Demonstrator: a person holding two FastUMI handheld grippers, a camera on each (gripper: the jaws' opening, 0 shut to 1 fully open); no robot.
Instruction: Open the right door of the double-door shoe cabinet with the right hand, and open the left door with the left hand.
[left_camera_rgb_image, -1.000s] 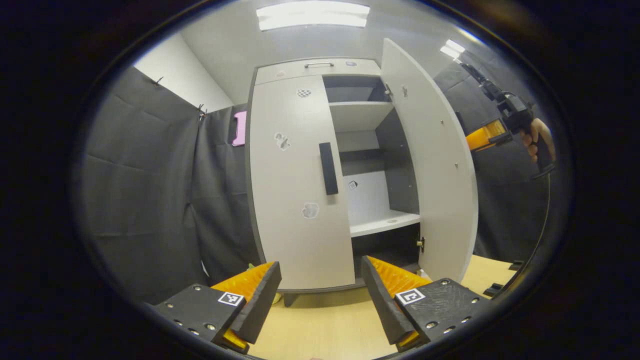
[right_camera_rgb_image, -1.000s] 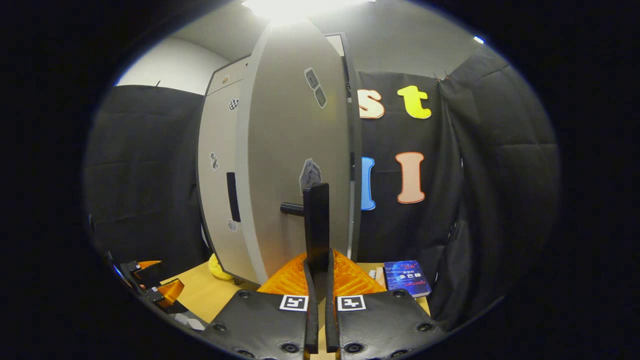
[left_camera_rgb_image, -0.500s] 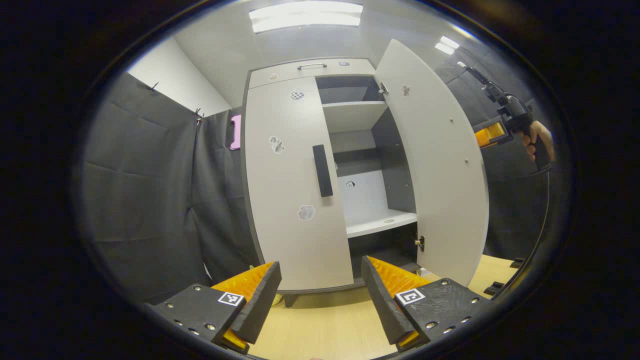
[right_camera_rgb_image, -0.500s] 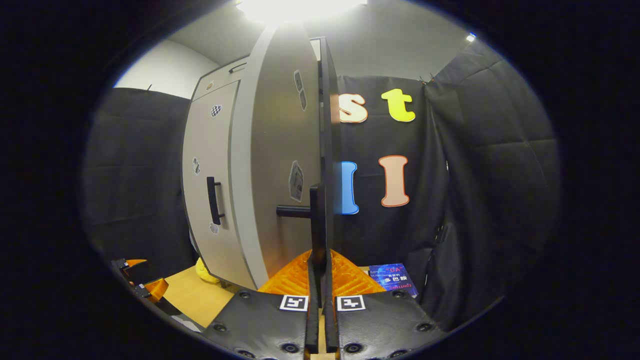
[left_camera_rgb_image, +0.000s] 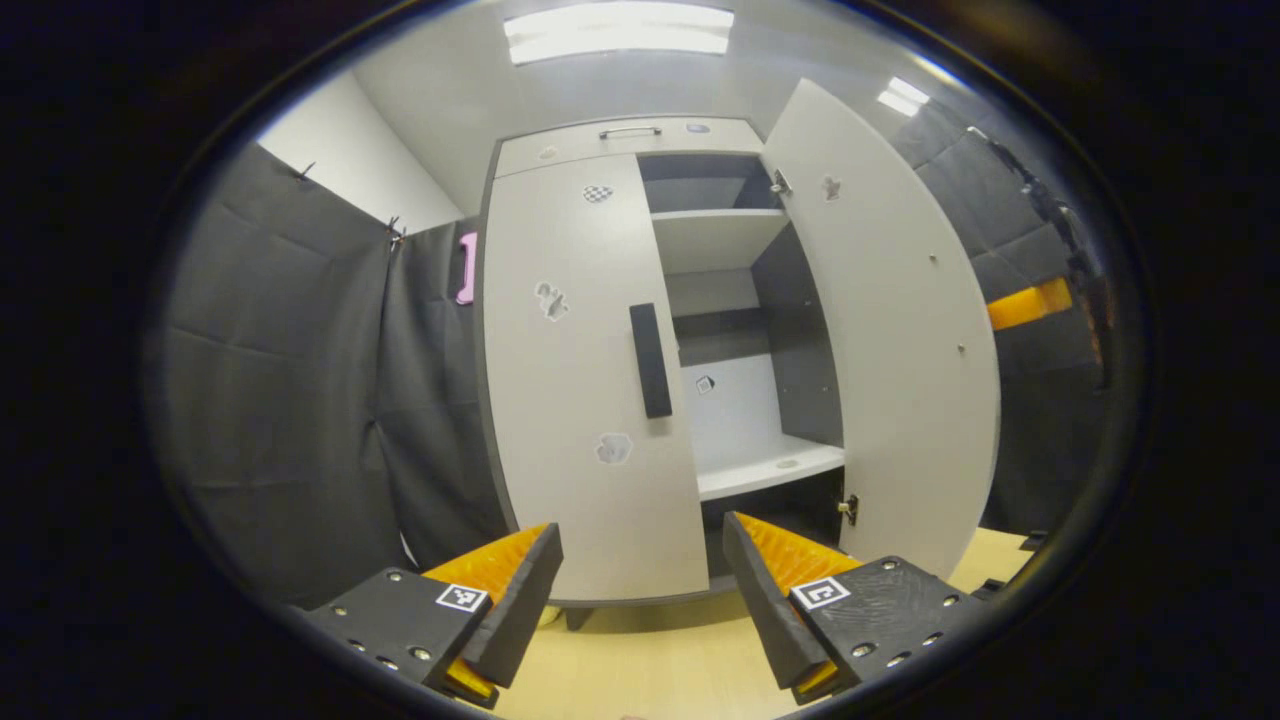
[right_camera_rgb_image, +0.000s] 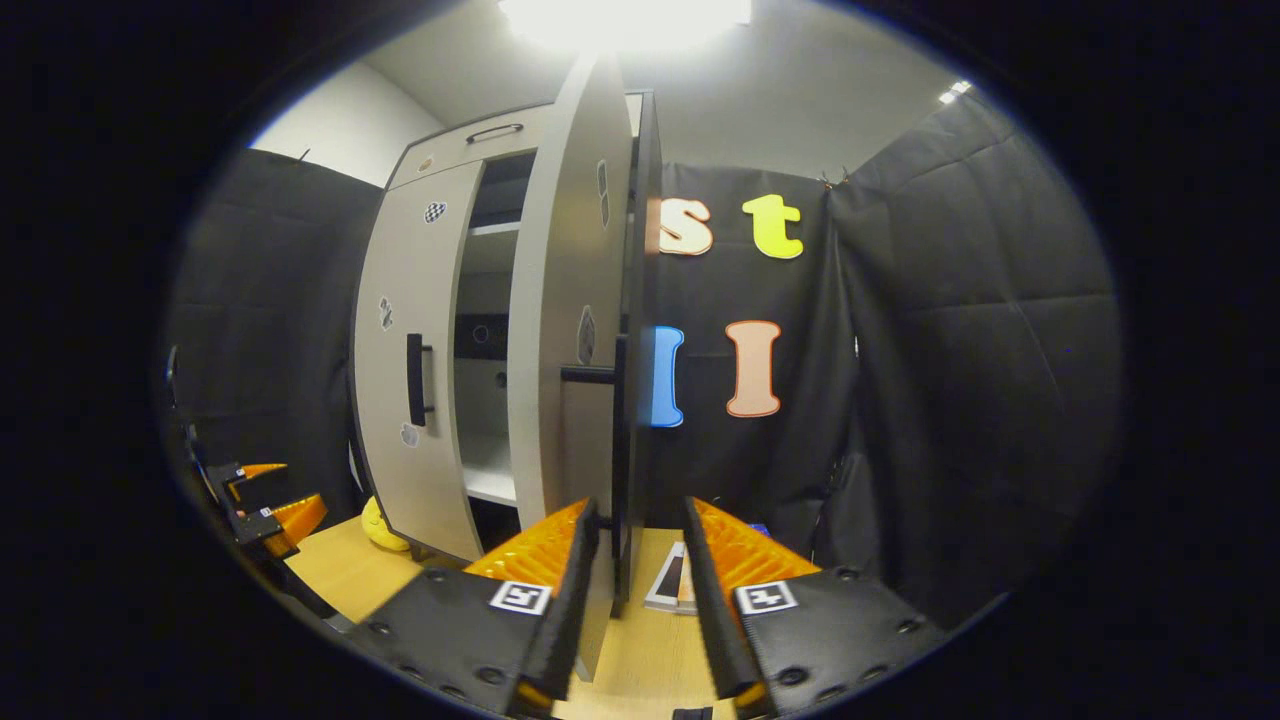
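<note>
The right gripper has let go of the right door's handle.

Pale wooden desk along the lower frame, shoe cabinet standing on it; yellow object at the cabinet's foot, lower left; flat printed item lying lower centre

Yellow toy on wooden table

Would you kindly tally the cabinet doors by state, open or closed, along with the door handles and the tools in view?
Open doors: 1, the right door
Closed doors: 1, the left door
Door handles: 2, left handle, right handle
Tools: 2, left tool, right tool
Total: 6
</note>
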